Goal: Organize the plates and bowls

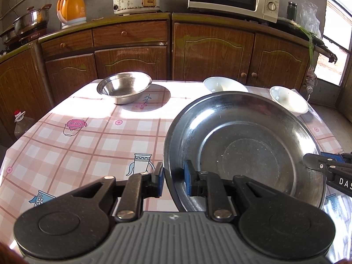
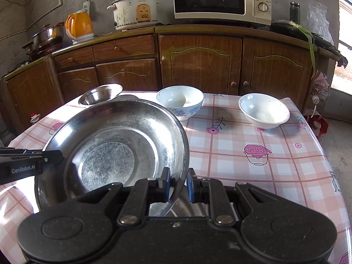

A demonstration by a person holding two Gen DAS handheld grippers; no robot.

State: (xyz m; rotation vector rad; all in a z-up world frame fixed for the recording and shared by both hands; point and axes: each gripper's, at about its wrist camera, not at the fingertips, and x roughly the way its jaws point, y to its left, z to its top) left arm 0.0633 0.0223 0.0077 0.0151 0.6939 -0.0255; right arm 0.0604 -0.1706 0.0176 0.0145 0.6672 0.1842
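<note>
The big shallow stainless steel plate (image 1: 244, 147) is tilted up over the near part of the pink checked tablecloth (image 1: 88, 140), with both grippers on its rim: the left gripper (image 1: 173, 181) has its blue pads on either side of the left edge, and the right gripper (image 2: 178, 183) is pinching the right edge the same way. Farther back sit a smaller steel bowl (image 1: 124, 88), a blue-patterned white bowl (image 2: 180, 101) and a plain white bowl (image 2: 264, 110), all well apart.
</note>
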